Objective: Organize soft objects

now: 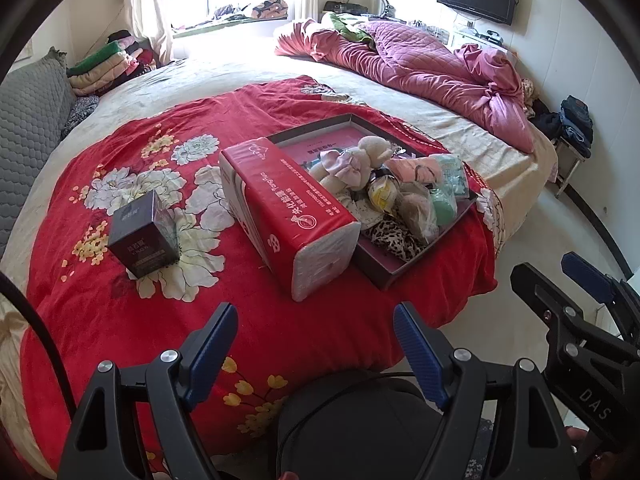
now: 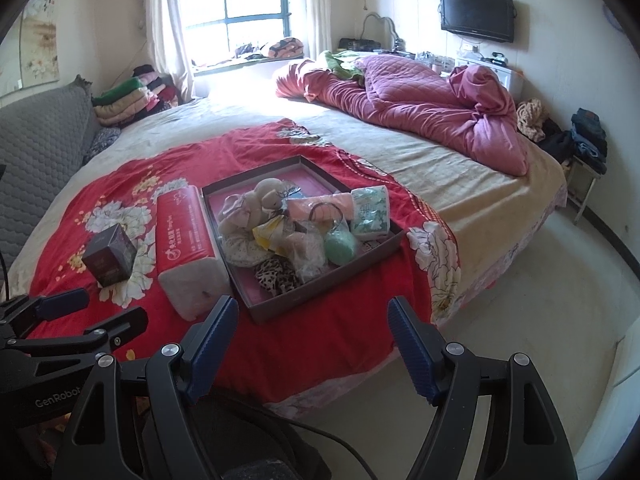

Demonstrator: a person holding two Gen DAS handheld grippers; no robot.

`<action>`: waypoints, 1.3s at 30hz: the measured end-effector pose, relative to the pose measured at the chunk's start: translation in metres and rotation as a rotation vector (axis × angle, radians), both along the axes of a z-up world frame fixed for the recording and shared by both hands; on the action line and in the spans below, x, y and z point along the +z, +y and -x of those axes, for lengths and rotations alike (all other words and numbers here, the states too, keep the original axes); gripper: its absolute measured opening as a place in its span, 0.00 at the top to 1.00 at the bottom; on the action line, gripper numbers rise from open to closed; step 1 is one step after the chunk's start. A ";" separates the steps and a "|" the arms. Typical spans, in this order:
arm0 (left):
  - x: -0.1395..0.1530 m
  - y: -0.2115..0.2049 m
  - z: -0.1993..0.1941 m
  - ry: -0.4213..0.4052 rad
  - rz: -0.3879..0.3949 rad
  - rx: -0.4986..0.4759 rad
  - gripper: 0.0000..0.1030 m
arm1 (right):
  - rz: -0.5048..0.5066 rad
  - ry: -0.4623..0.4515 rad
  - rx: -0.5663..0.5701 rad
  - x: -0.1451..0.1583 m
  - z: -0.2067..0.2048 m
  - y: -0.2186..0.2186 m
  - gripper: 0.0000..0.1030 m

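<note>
A shallow dark box tray (image 2: pixel 320 300) (image 1: pixel 384 276) lies on a red floral blanket (image 2: pixel 320 344) (image 1: pixel 120 312) on the bed. It holds a beige plush toy (image 2: pixel 256 208) (image 1: pixel 360 160), a pink roll (image 2: pixel 324 204), a green ball (image 2: pixel 340 246), a leopard-print cloth (image 2: pixel 276 274) and a tissue pack (image 2: pixel 370 210). A red tissue package (image 1: pixel 288 208) (image 2: pixel 186 236) lies left of the tray, against it. A dark small box (image 1: pixel 144 236) (image 2: pixel 110 256) stands further left. My left gripper (image 1: pixel 316 340) and right gripper (image 2: pixel 310 332) are open and empty, near the bed's front edge.
A rumpled pink quilt (image 2: pixel 420 104) lies at the far right of the bed. Folded clothes (image 2: pixel 132 96) are stacked by the window. A grey sofa back (image 2: pixel 36 152) is at left. A stool with jeans (image 2: pixel 588 144) stands at right; pale floor (image 2: pixel 540 300) lies beside the bed.
</note>
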State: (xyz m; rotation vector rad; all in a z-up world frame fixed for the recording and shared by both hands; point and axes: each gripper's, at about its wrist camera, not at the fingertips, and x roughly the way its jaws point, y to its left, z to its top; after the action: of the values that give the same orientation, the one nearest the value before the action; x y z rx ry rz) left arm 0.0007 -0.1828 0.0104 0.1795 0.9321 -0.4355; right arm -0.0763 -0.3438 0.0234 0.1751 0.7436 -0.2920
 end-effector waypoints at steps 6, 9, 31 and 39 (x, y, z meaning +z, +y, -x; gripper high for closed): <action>-0.001 0.001 0.001 0.003 0.000 0.000 0.23 | 0.001 0.002 0.007 -0.001 0.001 0.003 0.24; -0.001 0.001 0.001 0.002 -0.004 0.005 0.23 | -0.007 0.010 0.005 -0.003 0.001 0.002 0.24; -0.001 0.001 0.003 0.005 -0.006 0.003 0.23 | -0.017 0.021 -0.007 -0.008 0.001 -0.001 0.24; -0.001 0.001 0.003 0.006 -0.008 0.002 0.23 | -0.018 0.019 -0.008 -0.008 0.002 -0.001 0.24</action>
State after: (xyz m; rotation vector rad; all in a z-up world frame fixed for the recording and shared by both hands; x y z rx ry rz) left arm -0.0027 -0.1816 0.0094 0.1845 0.9396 -0.4310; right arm -0.0779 -0.3444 0.0157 0.1926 0.7646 -0.2955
